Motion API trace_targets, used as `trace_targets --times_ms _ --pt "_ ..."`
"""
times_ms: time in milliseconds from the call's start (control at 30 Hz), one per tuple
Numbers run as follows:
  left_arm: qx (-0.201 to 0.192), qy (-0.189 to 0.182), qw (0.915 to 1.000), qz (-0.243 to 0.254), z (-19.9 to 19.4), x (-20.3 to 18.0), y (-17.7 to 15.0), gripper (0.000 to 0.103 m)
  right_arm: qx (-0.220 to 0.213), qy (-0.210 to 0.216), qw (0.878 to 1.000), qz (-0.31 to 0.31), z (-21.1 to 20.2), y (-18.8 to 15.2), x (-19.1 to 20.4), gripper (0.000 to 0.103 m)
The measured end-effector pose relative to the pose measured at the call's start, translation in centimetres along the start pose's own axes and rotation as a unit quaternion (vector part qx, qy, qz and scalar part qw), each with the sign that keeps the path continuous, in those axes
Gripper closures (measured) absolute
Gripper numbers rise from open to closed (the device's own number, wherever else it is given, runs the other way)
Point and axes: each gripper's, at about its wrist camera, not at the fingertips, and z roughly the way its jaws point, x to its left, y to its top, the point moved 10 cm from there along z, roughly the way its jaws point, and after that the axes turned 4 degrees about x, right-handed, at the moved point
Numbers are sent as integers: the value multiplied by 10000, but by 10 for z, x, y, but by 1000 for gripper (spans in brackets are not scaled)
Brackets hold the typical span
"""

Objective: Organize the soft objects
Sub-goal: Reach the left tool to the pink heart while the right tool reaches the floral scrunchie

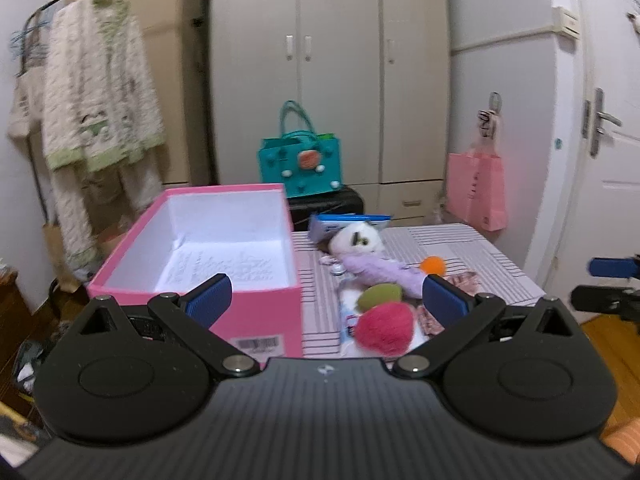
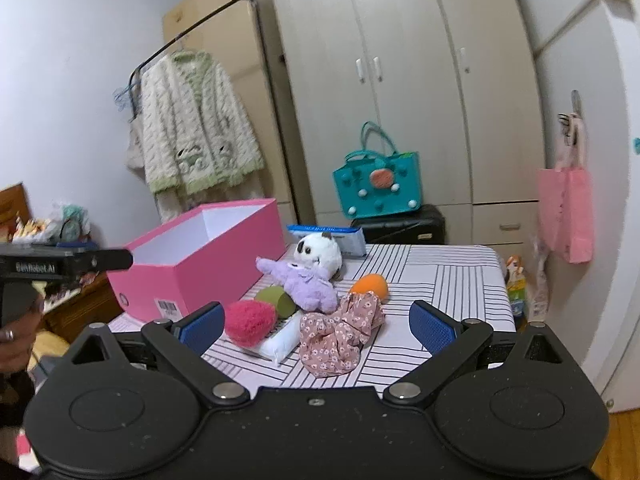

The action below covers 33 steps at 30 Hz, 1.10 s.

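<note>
An open pink box [image 1: 208, 272] [image 2: 208, 256] with a white inside stands on the striped table [image 2: 440, 280], and nothing shows inside it. Beside it lie a plush toy [image 2: 308, 276] [image 1: 372, 256] in purple clothes, a red fuzzy ball [image 2: 250, 320] [image 1: 386, 328], a green ball [image 2: 276, 300] [image 1: 378, 294], an orange ball [image 2: 370, 286] [image 1: 433, 265], a floral cloth [image 2: 340, 332] and a white tissue pack [image 2: 282, 340]. My left gripper [image 1: 326, 300] is open and empty, above the box's near corner. My right gripper [image 2: 316, 328] is open and empty, near the cloth.
A blue-white packet [image 2: 332, 238] lies behind the plush. A teal bag [image 2: 378, 184] sits on a black case [image 2: 404, 226] before the wardrobe. A pink bag [image 2: 566, 216] hangs at the right. A robe [image 2: 196, 140] hangs on a rack at the left.
</note>
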Motion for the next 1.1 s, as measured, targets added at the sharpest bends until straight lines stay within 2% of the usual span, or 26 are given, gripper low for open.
trace_targets --times_ms 133,367,633,733,767,800,833,900,1033,1100 --pt "220 -224 9993 185 22 -18 2 0 208 -32 9995 -244 23 -5 -7 3" --pt "549 -490 9967 339 66 -44 -7 1 738 238 9960 -446 68 -24 -16 3" --pt "630 -631 9946 529 95 -64 -25 6 873 559 9895 -1006 112 -37 -20 4" --pt "832 -753 9924 507 106 -69 -33 12 1066 701 9854 -1130 124 -42 -20 4" --pt "937 -749 9916 475 111 -69 -36 17 1126 734 9830 -1249 128 -44 -19 4" --pt "1062 -727 9907 440 117 -69 -40 27 1187 738 9807 -1371 133 -44 -19 4" --pt "1196 -723 9893 430 123 -70 -43 31 1240 742 9785 -1475 136 -44 -18 4" --pt "1366 -667 9876 396 132 -68 -48 33 1329 824 9748 -1591 143 -43 -17 4" --pt "1359 -328 9891 469 140 -60 -50 34 1531 1063 9703 -1540 157 -36 -19 4" --pt "1448 -380 9881 349 144 -57 -50 34 1623 1198 9703 -1334 165 -33 -22 3"
